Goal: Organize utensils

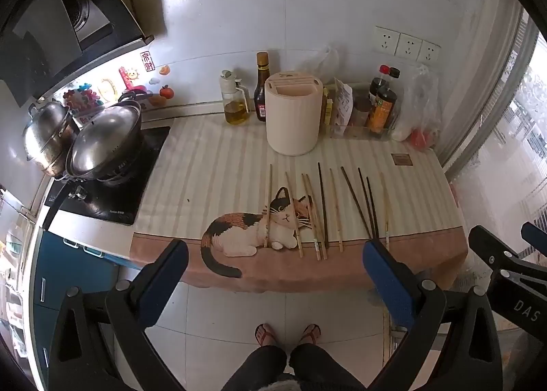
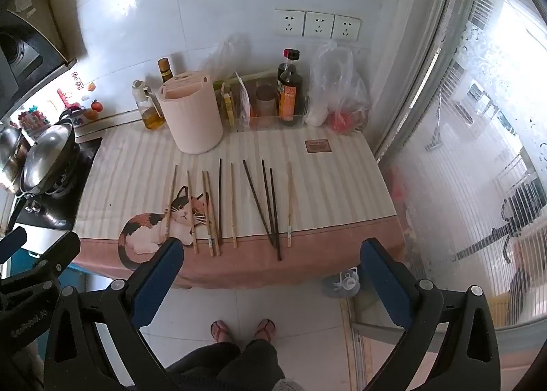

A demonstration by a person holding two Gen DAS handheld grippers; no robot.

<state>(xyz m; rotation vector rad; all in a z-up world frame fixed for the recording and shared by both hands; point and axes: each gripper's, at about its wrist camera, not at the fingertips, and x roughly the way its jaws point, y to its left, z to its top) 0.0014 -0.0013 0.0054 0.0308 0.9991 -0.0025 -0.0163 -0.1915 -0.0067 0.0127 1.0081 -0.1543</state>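
Observation:
Several loose chopsticks, light wooden ones [image 1: 309, 213] [image 2: 209, 211] and dark ones [image 1: 366, 203] [image 2: 270, 204], lie side by side on a striped cat-print cloth [image 1: 212, 165] [image 2: 328, 192]. A cream cylindrical utensil holder [image 1: 293, 113] [image 2: 191, 114] with slots in its top stands behind them. My left gripper [image 1: 275, 259] is open and empty, held in front of the counter's near edge. My right gripper [image 2: 271, 259] is open and empty at the same edge; it also shows at the right of the left wrist view [image 1: 506, 254].
An oil dispenser [image 1: 234, 98], sauce bottles [image 1: 261, 86] [image 2: 290, 86], a clear tray of jars [image 1: 362, 117] and plastic bags [image 2: 342, 90] line the back wall. Steel pots [image 1: 102, 138] sit on the stove at left. A glass door [image 2: 478, 151] is at right.

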